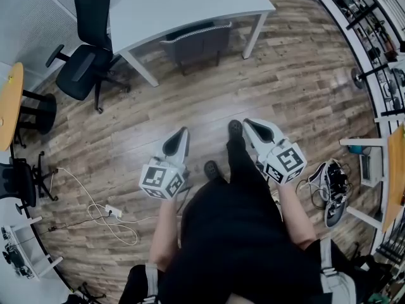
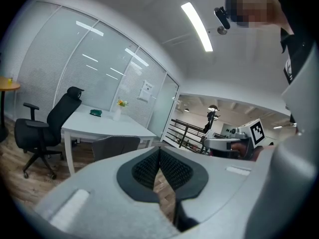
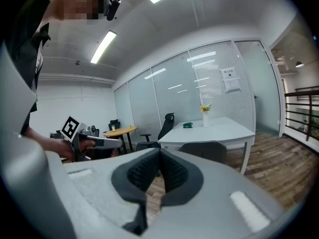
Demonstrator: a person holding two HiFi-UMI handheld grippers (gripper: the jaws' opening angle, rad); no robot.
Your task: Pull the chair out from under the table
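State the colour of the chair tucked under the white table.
The chair is dark grey, clearest in the head view.

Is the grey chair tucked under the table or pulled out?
Tucked in: the grey chair has its seat under the table; only its back shows at the edge.

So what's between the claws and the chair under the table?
Only bare wood floor, per the head view; the left claw and right claw, both shut, sit well short of the chair.

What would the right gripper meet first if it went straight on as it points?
From the right gripper, probably the grey chair tucked under the white table; only floor lies between. Depth is unclear.
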